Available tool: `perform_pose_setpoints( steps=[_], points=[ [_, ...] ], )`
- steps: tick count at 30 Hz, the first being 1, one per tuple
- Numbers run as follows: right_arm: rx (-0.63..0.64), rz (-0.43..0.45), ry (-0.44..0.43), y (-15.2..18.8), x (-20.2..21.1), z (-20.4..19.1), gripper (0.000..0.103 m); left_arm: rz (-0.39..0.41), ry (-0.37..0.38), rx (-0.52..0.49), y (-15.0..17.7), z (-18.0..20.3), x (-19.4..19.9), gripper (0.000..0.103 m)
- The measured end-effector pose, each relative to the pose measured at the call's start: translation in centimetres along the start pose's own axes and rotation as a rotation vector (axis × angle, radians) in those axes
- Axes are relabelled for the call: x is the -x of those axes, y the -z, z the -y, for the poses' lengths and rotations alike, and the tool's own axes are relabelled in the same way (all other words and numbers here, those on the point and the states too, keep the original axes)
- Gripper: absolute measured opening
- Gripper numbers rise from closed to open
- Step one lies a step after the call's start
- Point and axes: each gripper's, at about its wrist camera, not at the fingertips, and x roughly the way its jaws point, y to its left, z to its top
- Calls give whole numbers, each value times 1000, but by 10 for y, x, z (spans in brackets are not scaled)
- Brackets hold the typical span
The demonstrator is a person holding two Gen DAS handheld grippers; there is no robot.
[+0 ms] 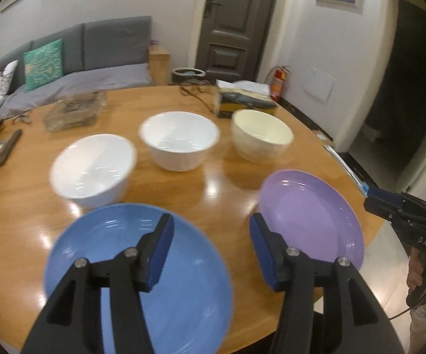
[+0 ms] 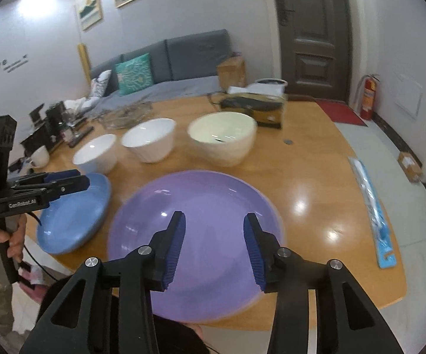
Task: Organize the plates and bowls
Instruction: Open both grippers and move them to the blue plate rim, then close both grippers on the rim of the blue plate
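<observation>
With both claws spread wide and empty, we hold our left gripper (image 1: 211,247) above the round blue ceramic plate (image 1: 118,253) and our right gripper (image 2: 214,246) above the neighbouring round purple ceramic plate (image 2: 213,206), probably readying to grip a rim for stacking.

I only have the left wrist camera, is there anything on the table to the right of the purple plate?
Observer: Yes, a long blue package lies by the table's right edge, beyond the purple plate.
Operator: What's my right gripper doing?
Observer: The right gripper hangs open above that plate, holding nothing.
Operator: Anything left of the white bowls?
Observer: A white mug stands just left of the leftmost white bowl.
</observation>
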Motion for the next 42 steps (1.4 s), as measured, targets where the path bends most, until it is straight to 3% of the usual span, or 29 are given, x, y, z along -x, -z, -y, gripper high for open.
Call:
perform_pose_setpoints(
  steps=[9, 19, 21, 29, 34, 42],
  points=[
    [115, -39, -109, -17, -37, -83, 37, 23, -87, 112, 29, -80, 33, 52],
    [227, -172, -209, -13, -102, -161, 39, 2, -201, 234, 69, -151, 39, 52],
    [246, -203, -206, -9, -115, -173, 49, -12, -220, 244, 74, -158, 33, 52],
    [300, -265, -175, -1, -138, -195, 58, -48, -208, 253, 87, -163, 14, 52],
    [334, -277, -142, 0, -142, -203, 58, -38, -214, 234, 89, -159, 11, 51],
    [387, -305, -57, 0, -144, -206, 57, -32, -192, 229, 89, -159, 12, 36]
  ],
)
